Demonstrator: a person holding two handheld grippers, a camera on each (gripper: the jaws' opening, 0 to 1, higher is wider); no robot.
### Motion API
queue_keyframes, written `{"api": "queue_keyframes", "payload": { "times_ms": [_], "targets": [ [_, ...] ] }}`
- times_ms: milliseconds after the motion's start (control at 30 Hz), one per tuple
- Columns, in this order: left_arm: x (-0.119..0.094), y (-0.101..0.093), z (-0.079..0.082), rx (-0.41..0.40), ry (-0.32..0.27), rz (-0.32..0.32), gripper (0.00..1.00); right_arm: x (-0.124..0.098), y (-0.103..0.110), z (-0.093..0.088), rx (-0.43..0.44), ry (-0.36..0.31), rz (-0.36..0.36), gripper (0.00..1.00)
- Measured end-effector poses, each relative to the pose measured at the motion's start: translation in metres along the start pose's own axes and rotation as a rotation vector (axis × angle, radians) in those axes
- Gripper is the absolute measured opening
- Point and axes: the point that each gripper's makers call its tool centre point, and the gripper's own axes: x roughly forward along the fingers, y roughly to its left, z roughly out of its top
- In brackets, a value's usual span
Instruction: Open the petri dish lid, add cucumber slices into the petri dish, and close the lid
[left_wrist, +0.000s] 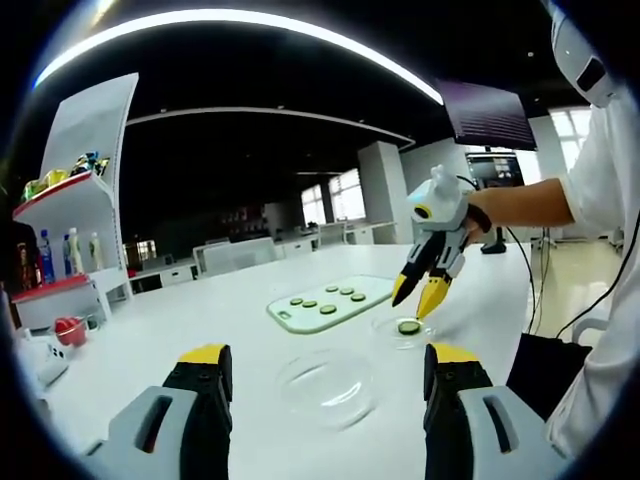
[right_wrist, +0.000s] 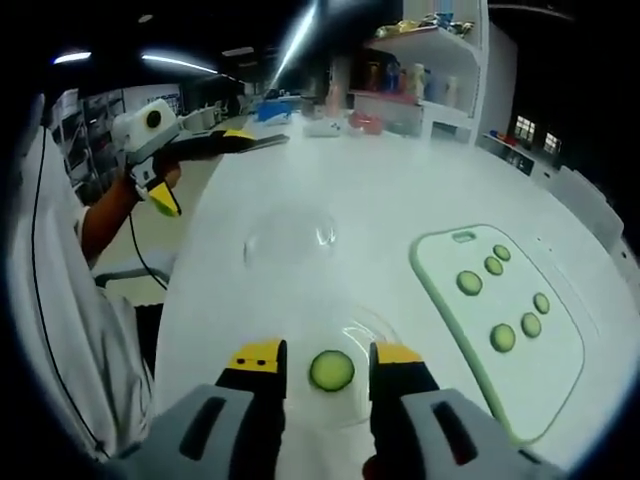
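the petri dish (right_wrist: 335, 375) is sitting on the white table (right_wrist: 400, 190) with one cucumber slice (right_wrist: 331, 371) lying flat inside it; in the left gripper view the same dish (left_wrist: 405, 330) is showing with the slice (left_wrist: 409, 327) in its middle; the right gripper (right_wrist: 327, 358) is hovering right over it, jaws spread apart on either side of the slice and gripping nothing; from the left gripper view that right gripper (left_wrist: 417, 297) is pointing its yellow tips down at the dish; the clear lid (left_wrist: 327, 386) is lying off the dish, just beside it on the table, between the dish and the left gripper (left_wrist: 327, 368); the left gripper is standing wide open and empty, near the lid; a pale green cutting board (right_wrist: 545, 385) is lying just beside the dish, carrying five more cucumber slices (right_wrist: 503, 338); a shelf with bottles (left_wrist: 70, 250) is standing at the far end of the table.
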Motion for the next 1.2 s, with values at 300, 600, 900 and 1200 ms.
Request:
{"api": "queue_keyframes", "payload": {
  "times_ms": [300,600,900,1200],
  "targets": [
    [0.0,0.001,0.001,-0.004,-0.006,0.004,0.79,-0.001,0.002,0.004,0.016,-0.034,-0.01,0.33],
    [0.001,0.001,0.003,0.009,-0.012,-0.009,0.79,-0.009,0.004,0.013,-0.009,-0.067,-0.059,0.35],
    [0.0,0.004,0.011,0.019,-0.027,-0.001,0.79,-0.025,0.015,0.034,-0.045,-0.147,-0.092,0.41],
    [0.006,0.006,0.026,0.042,-0.051,-0.004,0.8,-0.047,-0.001,0.06,-0.046,-0.261,-0.239,0.45]
  ]
}}
